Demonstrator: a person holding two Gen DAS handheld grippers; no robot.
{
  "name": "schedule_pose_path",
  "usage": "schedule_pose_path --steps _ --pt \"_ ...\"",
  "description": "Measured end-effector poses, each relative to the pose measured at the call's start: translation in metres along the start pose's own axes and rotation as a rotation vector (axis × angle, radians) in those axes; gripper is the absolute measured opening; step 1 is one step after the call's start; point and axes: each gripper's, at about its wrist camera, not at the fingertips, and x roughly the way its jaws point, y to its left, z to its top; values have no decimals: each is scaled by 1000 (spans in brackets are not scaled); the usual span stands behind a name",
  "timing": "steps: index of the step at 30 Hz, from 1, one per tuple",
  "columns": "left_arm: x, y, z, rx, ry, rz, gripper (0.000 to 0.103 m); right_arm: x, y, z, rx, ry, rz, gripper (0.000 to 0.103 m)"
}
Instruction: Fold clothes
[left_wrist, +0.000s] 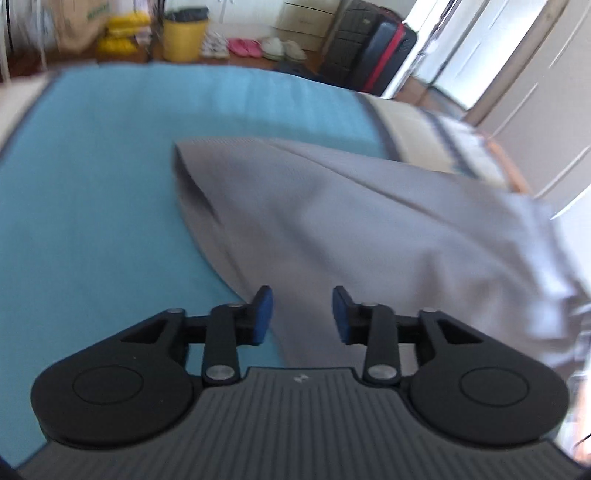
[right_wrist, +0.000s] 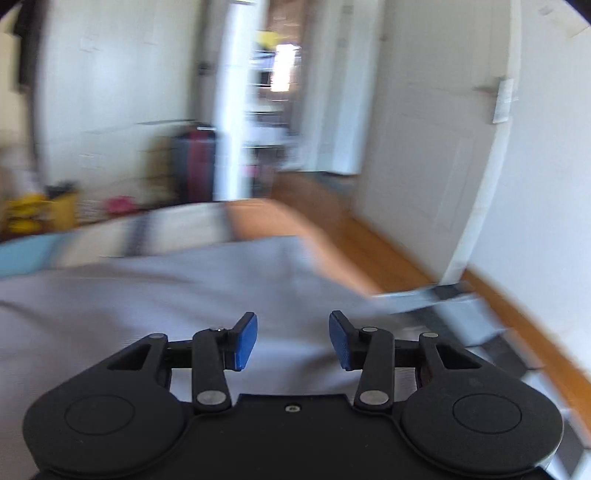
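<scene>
With left gripper (left_wrist: 303, 314) & right gripper (right_wrist: 293, 341) both parted & empty, grey garment (left_wrist: 369, 229) edges should be re-pinched evenly, w/o bunching.

**Grey cloth on a turquoise cover**

The plain pale grey fabric garment (left_wrist: 369, 229) lies on a solid turquoise bed cover (left_wrist: 110, 155), edged by a cream blanket with dark grey stripes (left_wrist: 413, 129). Both black two-finger grippers carry blue pads (left_wrist: 264, 314). Beyond stand a yellow plastic bucket (left_wrist: 183, 38), pink slippers (left_wrist: 243, 46), and a black suitcase with a red stripe (left_wrist: 384, 55).
</scene>
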Motion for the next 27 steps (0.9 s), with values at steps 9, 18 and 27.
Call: schedule_pose_path --steps 9,18,27 --pt "-26 -32 -60 40 87 -178 38 -39 192 -106 -381 384 709 42" --pt "0 -23 -78 -19 215 -257 37 -28 212 -128 -424 432 657 0" --pt "2 -17 -83 -11 203 -248 37 -39 162 -86 -248 324 552 0"
